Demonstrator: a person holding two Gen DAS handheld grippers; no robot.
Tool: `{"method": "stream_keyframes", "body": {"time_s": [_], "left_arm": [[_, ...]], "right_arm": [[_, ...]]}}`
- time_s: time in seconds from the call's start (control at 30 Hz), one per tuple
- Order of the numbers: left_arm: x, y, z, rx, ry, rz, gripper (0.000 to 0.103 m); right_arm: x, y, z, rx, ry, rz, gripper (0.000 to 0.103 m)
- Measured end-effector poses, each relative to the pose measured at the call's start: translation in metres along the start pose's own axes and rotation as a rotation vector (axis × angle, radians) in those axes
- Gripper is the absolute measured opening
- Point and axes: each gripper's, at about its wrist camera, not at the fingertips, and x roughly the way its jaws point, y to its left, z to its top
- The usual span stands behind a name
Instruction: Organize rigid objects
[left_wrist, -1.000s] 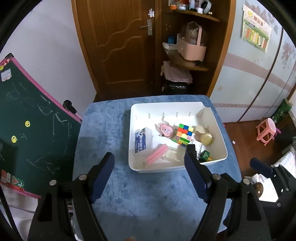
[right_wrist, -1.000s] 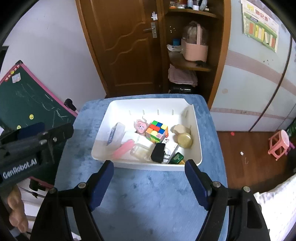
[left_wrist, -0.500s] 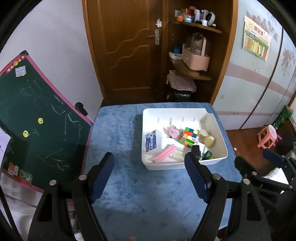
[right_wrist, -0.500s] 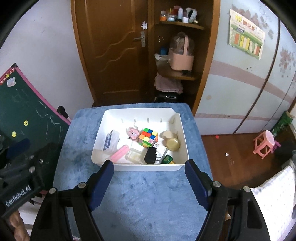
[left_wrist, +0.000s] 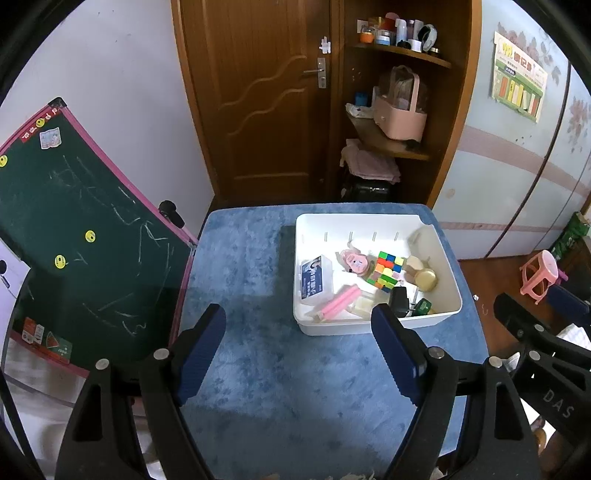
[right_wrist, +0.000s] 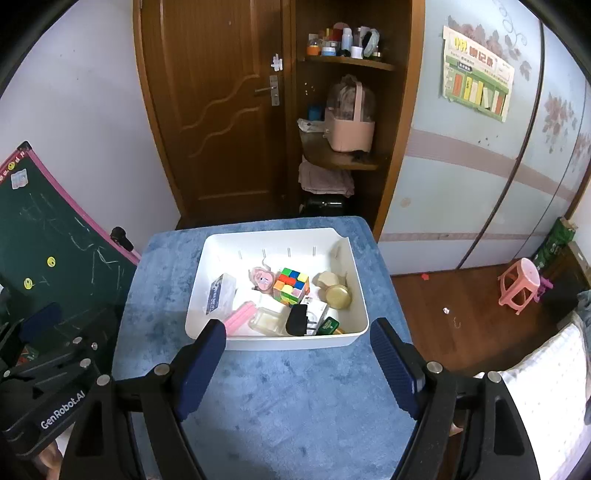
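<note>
1. Both claws have pulled back and up from the white bin (right_wrist: 354, 338), which looks smaller than a second ago.
2. Left claw (left_wrist: 297, 334) has just been widening its jaws, nothing between them; right claw (right_wrist: 297, 349) stands apart and empty too.
3. The bin sits on the blue table (right_wrist: 295, 398), at 12 o'clock from the right claw.
4. Inside: a Rubik's cube (right_wrist: 291, 286), pink sticks (right_wrist: 240, 317), a black plug (right_wrist: 297, 319), a gold tin (right_wrist: 338, 296), all jumbled.
5. Best move, I'd say: pick one outlying item, come straight down, keep clear of its neighbours.

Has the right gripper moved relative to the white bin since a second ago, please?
Yes. The right gripper has backed up and away; the white bin looks smaller and farther.
</note>
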Motion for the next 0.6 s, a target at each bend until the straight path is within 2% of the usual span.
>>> {"method": "stream_keyframes", "body": {"time_s": [0.6], "left_arm": [[0.0072, 0.0033, -0.0017, -0.019, 0.033, 0.017, 0.084]], "right_arm": [[-0.0006, 0.0047, 0.0012, -0.016, 0.001, 0.004, 0.081]]}}
